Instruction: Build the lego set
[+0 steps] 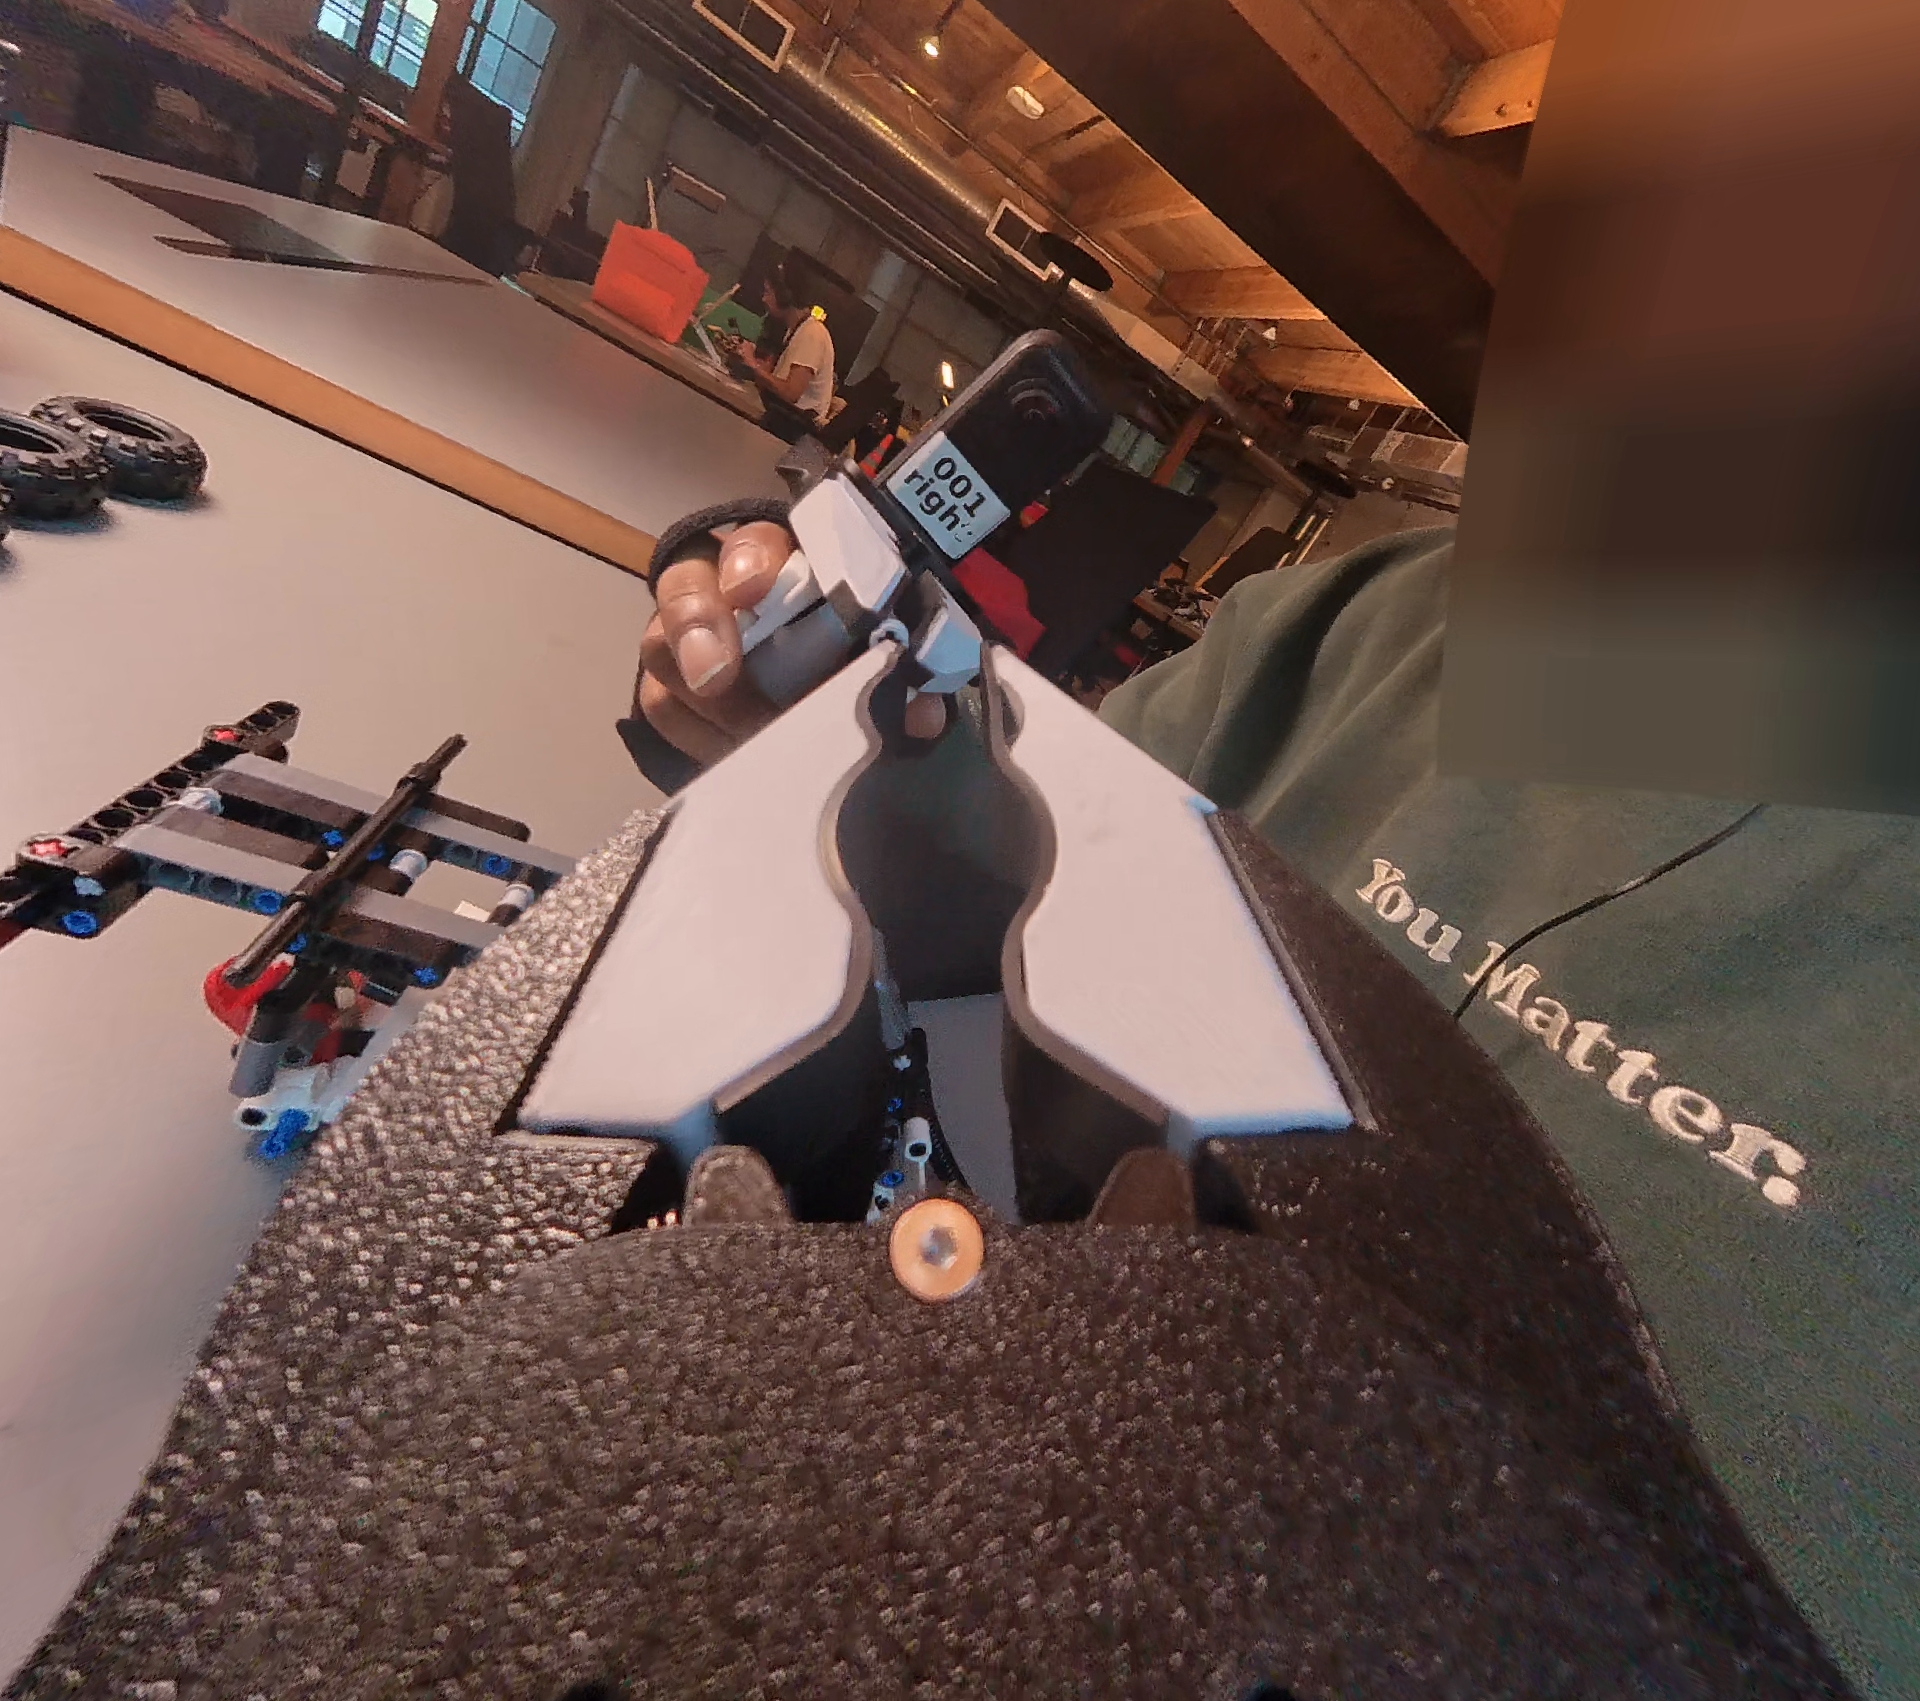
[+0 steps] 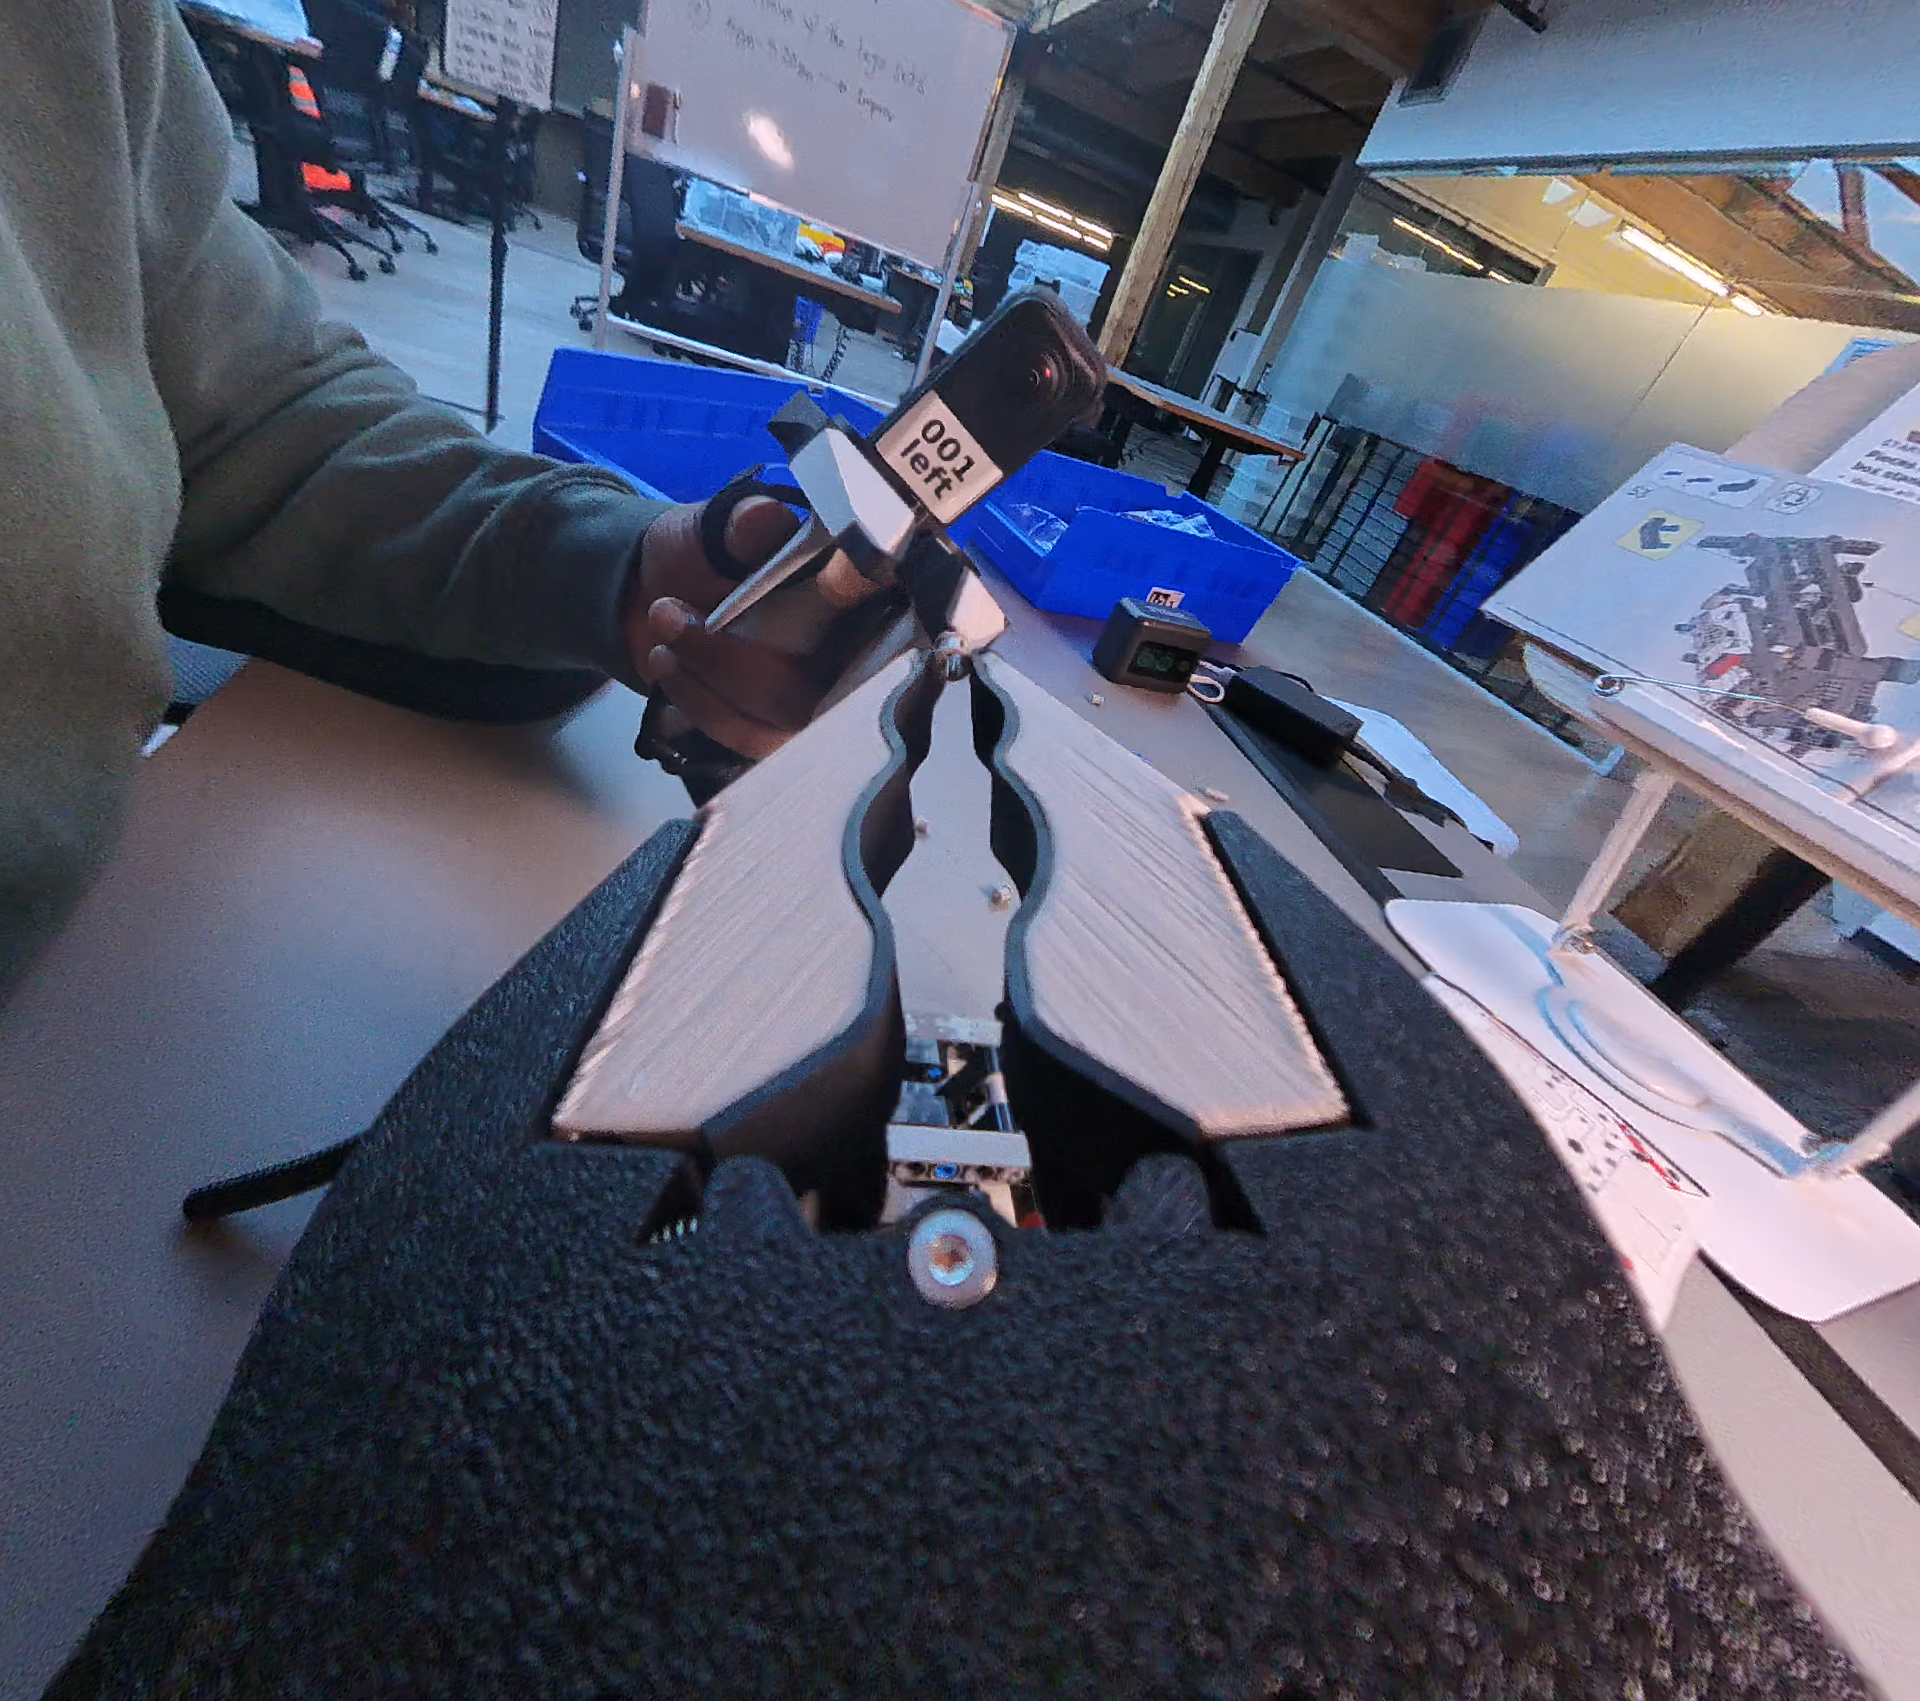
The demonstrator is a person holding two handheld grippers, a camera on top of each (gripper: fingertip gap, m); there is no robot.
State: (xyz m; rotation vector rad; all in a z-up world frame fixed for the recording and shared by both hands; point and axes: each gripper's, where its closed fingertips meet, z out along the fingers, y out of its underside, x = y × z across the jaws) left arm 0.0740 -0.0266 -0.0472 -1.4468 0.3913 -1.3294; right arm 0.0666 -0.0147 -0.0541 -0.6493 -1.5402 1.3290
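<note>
A: Where's the lego build?
B: The partly built lego frame (image 1: 281, 872), black and grey beams with blue pins and a red piece at one end, lies on the grey tabletop (image 1: 312, 612) just left of the left claw (image 1: 940, 664). Two black lego tyres (image 1: 94, 446) lie side by side well beyond it.
A: And the claws?
B: They point at each other, tips nearly meeting. The left claw's tips are drawn almost together. The right claw (image 2: 958, 664) likewise, its tips close around something small and pale; I cannot tell what it is, or whether it is truly pinched.
A: Any containers?
B: In the right wrist view, blue plastic bins (image 2: 1132, 550) stand at the far side of the tabletop. Clear bags show inside the nearer ones; their contents are too small to make out.
A: Anything else?
B: An instruction booklet (image 2: 1787, 602) rests open on a white stand at right, and a small black camera (image 2: 1151, 645) sits near the bins.
</note>
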